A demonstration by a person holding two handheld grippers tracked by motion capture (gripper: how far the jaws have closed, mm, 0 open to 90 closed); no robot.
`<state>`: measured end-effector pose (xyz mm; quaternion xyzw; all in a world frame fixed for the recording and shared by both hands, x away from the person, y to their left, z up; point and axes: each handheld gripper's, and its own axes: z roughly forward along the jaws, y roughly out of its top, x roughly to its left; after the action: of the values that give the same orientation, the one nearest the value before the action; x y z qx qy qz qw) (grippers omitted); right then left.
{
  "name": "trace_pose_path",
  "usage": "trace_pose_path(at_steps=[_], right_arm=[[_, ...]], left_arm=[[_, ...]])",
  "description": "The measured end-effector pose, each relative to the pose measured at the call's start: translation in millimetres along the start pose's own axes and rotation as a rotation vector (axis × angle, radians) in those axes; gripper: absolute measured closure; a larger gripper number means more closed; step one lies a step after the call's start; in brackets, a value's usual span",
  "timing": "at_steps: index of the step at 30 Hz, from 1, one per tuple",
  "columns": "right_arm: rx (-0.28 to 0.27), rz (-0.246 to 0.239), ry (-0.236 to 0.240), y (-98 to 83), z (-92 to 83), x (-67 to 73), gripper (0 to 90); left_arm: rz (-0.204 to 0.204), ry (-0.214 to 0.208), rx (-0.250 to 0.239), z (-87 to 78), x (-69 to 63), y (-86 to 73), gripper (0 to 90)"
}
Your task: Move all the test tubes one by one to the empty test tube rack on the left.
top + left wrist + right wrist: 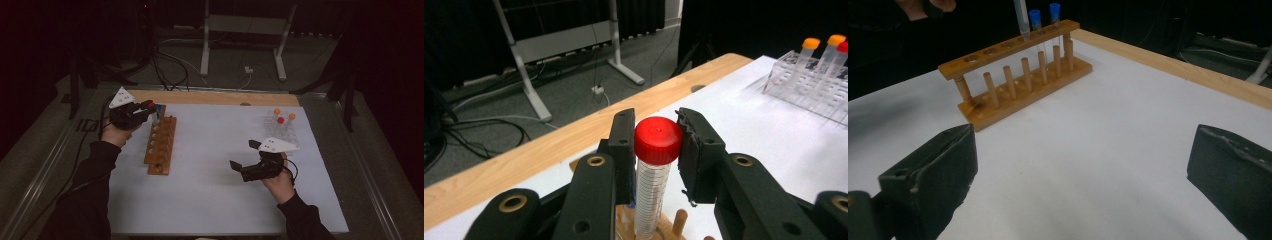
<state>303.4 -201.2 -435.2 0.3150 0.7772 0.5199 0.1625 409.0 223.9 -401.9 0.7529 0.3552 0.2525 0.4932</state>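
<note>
White surface (pixel 215 190) in a dark room, with a wooden rack (pixel 161 145) at its left.
High view: left tongs (pixel 145 108) over the rack's far end, right tongs (pixel 245 156) spread wide. Left gripper view: left tongs clamp a red-capped tube (pixel 655 170) standing above the rack. Right gripper view: right tongs (pixel 1080 165) agape, holding nothing.

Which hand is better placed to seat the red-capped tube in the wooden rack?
Left: its tongs already grip the red-capped tube above the wooden rack; the right tongs are open, far off.
</note>
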Motion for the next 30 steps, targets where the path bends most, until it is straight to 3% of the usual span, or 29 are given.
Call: trace_pose_path(at_steps=[10,20,30], right_arm=[[0.003,-0.001,-0.002,-0.6,0.2,-0.3,0.0],[0.004,0.0,-0.001,-0.7,-0.5,-0.8,0.0],[0.007,-0.001,0.003,-0.4,-0.9,-1.2,0.0]], left_arm=[[-0.026,-0.003,0.044,11.1,-1.7,-23.6,71.4],[-0.058,-0.005,0.053,14.5,-0.8,-41.3,71.3],[-0.062,-0.031,0.065,14.1,-1.5,-42.6,69.2]])
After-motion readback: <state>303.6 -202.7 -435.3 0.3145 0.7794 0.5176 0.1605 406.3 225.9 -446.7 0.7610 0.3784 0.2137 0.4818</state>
